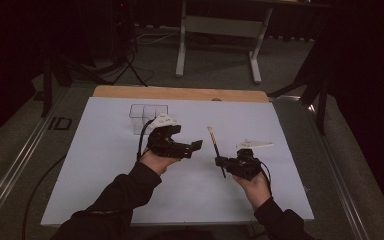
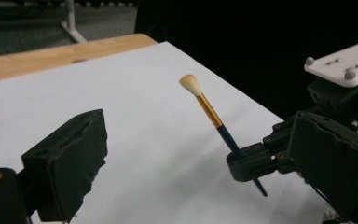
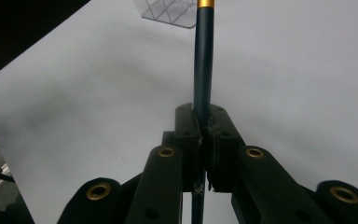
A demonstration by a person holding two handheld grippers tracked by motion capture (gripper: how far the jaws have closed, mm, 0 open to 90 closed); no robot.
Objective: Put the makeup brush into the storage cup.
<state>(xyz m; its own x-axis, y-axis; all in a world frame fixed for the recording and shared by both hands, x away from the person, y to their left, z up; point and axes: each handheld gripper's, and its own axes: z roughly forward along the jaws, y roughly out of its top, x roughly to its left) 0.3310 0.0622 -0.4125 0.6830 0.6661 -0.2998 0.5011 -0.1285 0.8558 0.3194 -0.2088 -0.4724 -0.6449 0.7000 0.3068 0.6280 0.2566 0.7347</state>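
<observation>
On the left of the white counter [image 1: 105,175], my left gripper [image 2: 182,158] hovers with its fingers apart and empty, the clear holder [image 1: 147,116] just behind it. To the right, my right gripper [image 1: 220,161] has its fingers clamped on the brush [image 2: 208,111], bristles raised. I'd keep that clamp firm and steer the handle down into a compartment slowly.

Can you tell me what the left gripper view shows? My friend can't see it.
The right gripper holds a brush tilted, bristles up, over white paper. The left gripper is open in front.
</observation>
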